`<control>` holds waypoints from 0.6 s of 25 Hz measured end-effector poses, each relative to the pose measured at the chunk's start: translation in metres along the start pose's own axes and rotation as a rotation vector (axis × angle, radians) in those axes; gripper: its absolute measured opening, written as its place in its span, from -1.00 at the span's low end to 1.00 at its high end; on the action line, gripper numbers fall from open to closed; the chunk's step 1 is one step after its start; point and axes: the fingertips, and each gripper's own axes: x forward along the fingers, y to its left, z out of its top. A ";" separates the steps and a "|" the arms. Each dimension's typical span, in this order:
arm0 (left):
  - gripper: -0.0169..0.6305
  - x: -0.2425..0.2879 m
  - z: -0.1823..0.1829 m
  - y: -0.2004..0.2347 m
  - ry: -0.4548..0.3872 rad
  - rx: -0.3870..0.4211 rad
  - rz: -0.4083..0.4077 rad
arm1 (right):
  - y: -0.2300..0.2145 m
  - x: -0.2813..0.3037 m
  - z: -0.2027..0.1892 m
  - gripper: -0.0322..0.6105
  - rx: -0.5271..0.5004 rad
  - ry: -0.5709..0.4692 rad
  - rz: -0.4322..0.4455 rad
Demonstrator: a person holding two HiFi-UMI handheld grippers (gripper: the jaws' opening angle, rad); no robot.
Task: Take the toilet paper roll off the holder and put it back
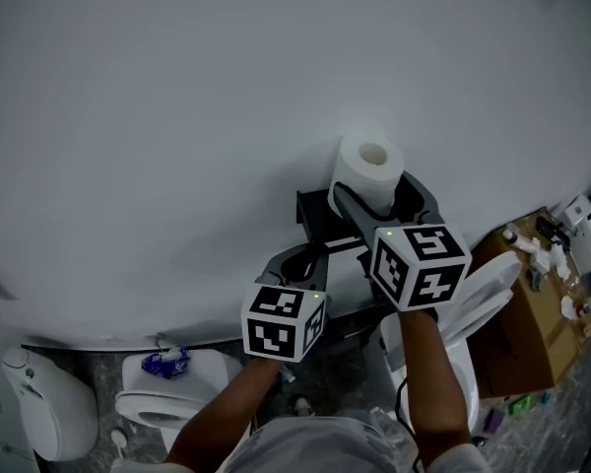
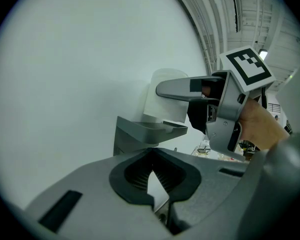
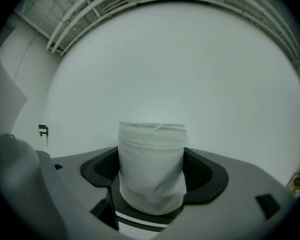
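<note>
White roll (image 1: 367, 170): upright, core vertical, pinched in right tool (image 1: 382, 197), just above wall holder (image 1: 320, 227).
Left tool (image 1: 300, 261): pressed together, empty, beside holder.
Nearer hand: right.

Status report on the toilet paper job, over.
Right gripper shut on toilet paper roll, upright. Left gripper shut, empty. Roll just above holder; nothing blocking.

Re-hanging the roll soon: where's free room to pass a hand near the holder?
Free: bare wall above and left of the holder. Crowded: at the holder, where the right hand-held gripper clamps the toilet paper roll and the left hand-held gripper sits just below-left.
</note>
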 end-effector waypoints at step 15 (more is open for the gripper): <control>-0.93 -0.011 0.005 -0.038 -0.035 0.012 0.032 | -0.005 -0.068 0.008 0.30 -0.016 -0.036 0.038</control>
